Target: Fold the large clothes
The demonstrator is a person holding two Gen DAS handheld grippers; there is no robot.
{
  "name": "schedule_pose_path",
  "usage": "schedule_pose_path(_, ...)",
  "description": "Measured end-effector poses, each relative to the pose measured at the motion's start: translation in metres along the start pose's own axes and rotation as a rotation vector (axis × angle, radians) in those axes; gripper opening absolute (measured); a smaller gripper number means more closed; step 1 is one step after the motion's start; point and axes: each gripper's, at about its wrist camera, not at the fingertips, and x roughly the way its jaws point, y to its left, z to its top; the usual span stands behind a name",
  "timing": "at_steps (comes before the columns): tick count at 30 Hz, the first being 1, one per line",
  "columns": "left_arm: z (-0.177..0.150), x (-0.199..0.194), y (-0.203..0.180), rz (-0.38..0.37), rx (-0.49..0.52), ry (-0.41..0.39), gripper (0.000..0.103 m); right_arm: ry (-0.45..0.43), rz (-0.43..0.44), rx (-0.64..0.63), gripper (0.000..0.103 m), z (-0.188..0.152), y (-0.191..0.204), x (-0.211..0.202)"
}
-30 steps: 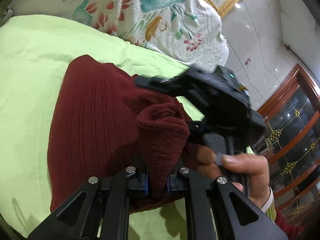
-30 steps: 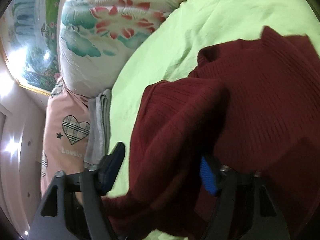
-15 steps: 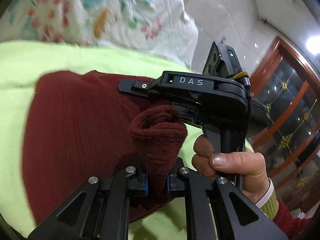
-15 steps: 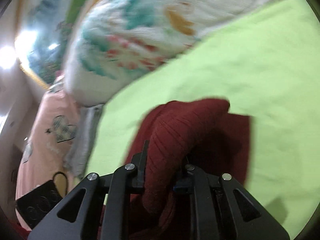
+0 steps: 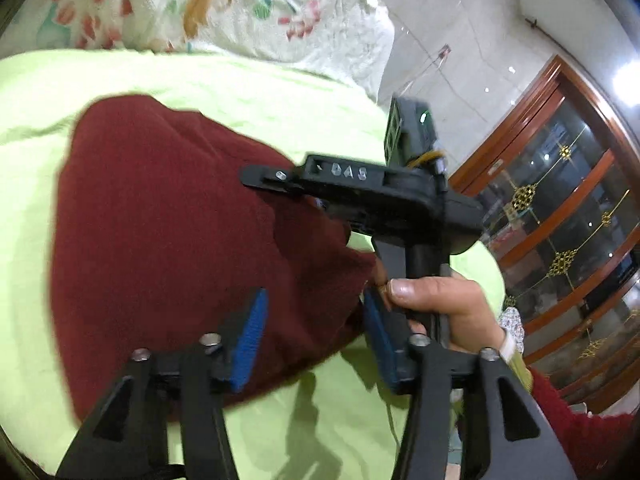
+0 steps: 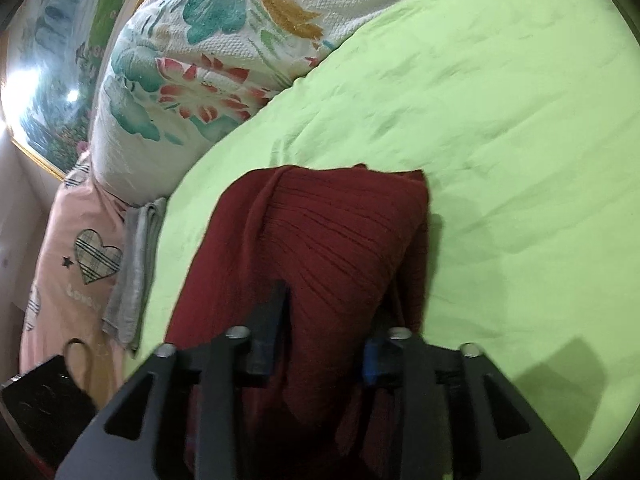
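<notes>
The left gripper [image 5: 310, 344] has just been opening; its blue-padded fingers [image 5: 248, 344] stand apart over the dark red ribbed knit sweater [image 5: 168, 248], clear of the fabric. The right gripper [image 6: 320, 340] has also just been opening; sweater cloth lies between its parted fingers, contact uncertain. The folded sweater rests on the lime-green bedsheet [image 6: 500, 128]. Beyond lies a white floral-print quilt [image 6: 200, 52].
</notes>
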Motion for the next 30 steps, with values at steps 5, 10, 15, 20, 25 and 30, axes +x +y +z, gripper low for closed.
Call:
schedule_pose_path(5, -0.001, -0.056, 0.024, 0.111, -0.031, -0.085, 0.087, -0.058, -0.063, -0.073, 0.081, -0.008, 0.013, -0.027)
schedule_pose_path(10, 0.015, -0.056, 0.088, 0.145, -0.204, -0.063, 0.088, -0.036, -0.048, -0.069, 0.081, -0.011, 0.010, -0.031)
schedule_pose_path(15, 0.022, -0.023, 0.144, 0.068, -0.368, 0.042, 0.089, 0.016, -0.035, -0.005, 0.081, -0.010, -0.006, -0.017)
schedule_pose_path(20, 0.029, 0.006, 0.155, -0.020, -0.402, 0.094, 0.091, 0.045, 0.022, 0.035, 0.081, -0.007, -0.017, -0.007)
schedule_pose_path(25, 0.035, 0.036, 0.147, 0.018, -0.337, 0.142, 0.094, 0.055, 0.071, 0.072, 0.081, -0.003, -0.023, -0.002)
schedule_pose_path(30, 0.026, 0.044, 0.139, 0.027, -0.293, 0.140, 0.083, 0.099, 0.064, 0.034, 0.072, -0.003, -0.018, 0.007)
